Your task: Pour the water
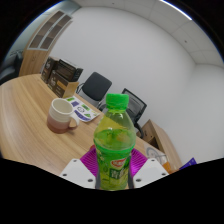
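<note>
Purple-padded tool point(113, 168) grasping a green bottle point(114, 140), both fingers pressed against its labelled body, holding it upright with its green cap on, apparently ready for pouring. Beyond the bottle, to its left and well apart, a white mug point(62, 114) waits on the wooden bench point(25, 115), likely the pour's target

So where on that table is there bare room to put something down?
Bare wood table spreads beside the mug, away from the bottle, reaching toward the boxes. It's crowded between mug and green bottle, which the claw grips, and chairs line the far edge.
</note>
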{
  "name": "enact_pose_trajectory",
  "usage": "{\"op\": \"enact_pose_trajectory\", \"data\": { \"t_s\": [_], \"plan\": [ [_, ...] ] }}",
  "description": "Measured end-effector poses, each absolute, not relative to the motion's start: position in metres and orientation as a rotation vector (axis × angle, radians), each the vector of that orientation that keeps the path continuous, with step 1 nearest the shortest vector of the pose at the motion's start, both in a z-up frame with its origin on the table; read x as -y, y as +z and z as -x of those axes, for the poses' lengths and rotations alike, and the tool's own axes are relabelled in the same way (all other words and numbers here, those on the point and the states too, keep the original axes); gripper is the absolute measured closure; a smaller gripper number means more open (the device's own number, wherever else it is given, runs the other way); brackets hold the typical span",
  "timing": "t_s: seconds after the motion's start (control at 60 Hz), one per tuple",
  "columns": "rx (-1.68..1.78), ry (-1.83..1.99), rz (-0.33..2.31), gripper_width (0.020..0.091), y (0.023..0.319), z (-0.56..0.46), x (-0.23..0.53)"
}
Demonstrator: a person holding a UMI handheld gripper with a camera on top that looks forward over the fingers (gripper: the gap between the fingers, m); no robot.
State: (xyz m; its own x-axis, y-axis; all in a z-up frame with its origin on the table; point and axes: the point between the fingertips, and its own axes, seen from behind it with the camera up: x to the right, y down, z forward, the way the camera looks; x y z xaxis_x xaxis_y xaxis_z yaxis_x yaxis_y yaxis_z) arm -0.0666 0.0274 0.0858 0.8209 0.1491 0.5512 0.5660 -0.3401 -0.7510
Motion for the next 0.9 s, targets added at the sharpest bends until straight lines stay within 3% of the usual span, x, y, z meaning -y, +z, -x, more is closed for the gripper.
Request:
{"op": "enact_pose_trajectory", "data": {
  "t_s": [0.183, 0.55, 0.733, 0.9],
  "plan": [
    [0.976, -0.844, 1.825, 0.0735, 0.102, 0.086, -0.071],
    [1.639, -1.422, 1.416, 0.0735, 0.126, 0.117, -0.127],
    [1.801, -1.596, 1.192, 0.0735, 0.141, 0.131, -0.145],
    [1.831, -1.602, 1.207, 0.0735, 0.132, 0.127, -0.143]
  ]
}}
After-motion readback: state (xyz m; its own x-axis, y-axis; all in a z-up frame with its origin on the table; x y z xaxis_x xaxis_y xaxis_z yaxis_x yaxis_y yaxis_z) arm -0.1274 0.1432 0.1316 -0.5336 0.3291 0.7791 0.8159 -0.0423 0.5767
